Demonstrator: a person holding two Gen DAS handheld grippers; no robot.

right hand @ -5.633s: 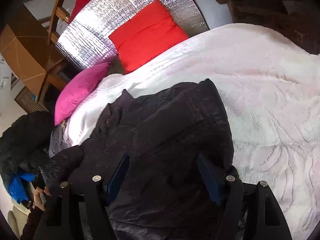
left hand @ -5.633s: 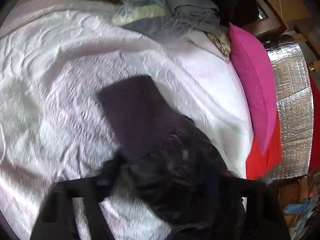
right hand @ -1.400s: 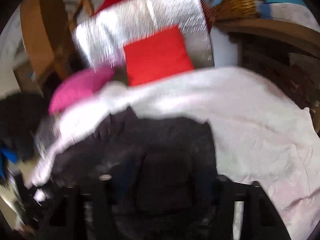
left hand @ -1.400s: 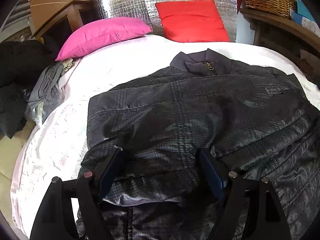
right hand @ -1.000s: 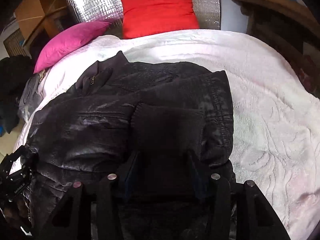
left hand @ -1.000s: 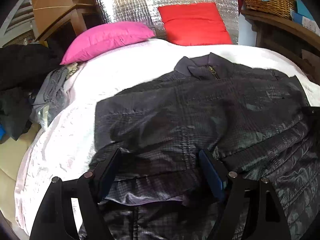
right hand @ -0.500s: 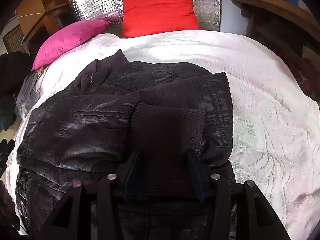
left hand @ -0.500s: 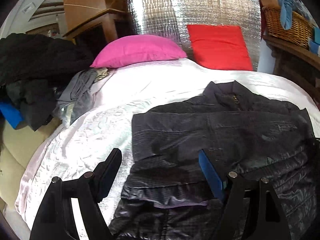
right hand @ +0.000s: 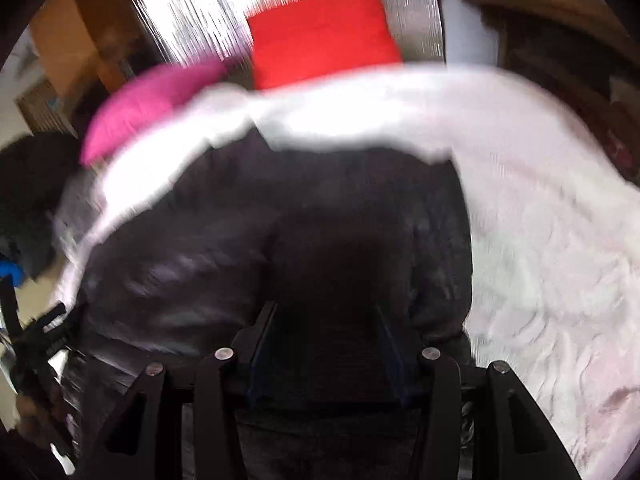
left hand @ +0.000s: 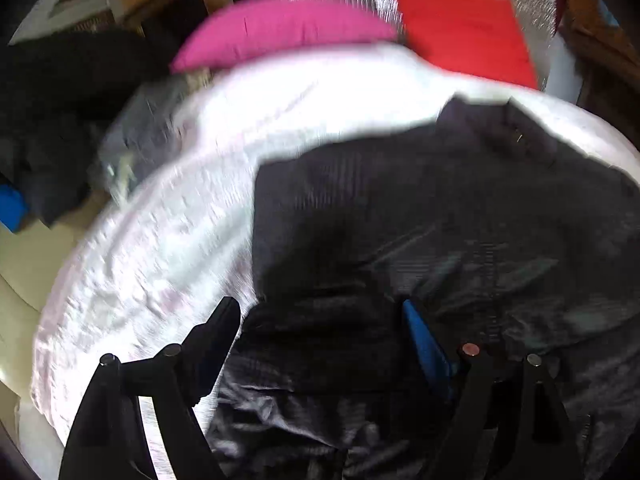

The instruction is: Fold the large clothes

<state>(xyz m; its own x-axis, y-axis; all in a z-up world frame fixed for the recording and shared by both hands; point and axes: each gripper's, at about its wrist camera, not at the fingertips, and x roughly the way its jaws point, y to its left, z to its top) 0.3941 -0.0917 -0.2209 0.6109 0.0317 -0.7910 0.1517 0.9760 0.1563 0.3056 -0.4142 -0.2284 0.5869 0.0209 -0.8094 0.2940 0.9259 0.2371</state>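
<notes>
A dark quilted jacket (left hand: 420, 216) lies on the white bedspread (left hand: 160, 232), collar toward the pillows, with its sleeves folded in. My left gripper (left hand: 320, 316) is open over the jacket's lower left edge. My right gripper (right hand: 326, 320) stands with its fingers wide apart over the folded ribbed cuff (right hand: 340, 256) at the jacket's (right hand: 192, 264) lower right. The left gripper also shows at the far left of the right wrist view (right hand: 36, 336). Both views are motion-blurred.
A pink pillow (left hand: 280, 28) and a red cushion (left hand: 460, 28) lie at the head of the bed against silver foil. A heap of dark and grey clothes (left hand: 60, 120) lies at the bed's left edge. Wooden furniture (right hand: 560, 40) stands at the right.
Both grippers are moving and the views blur. The left gripper has dropped closer to the jacket's lower left edge. The right gripper has come lower over the folded cuff.
</notes>
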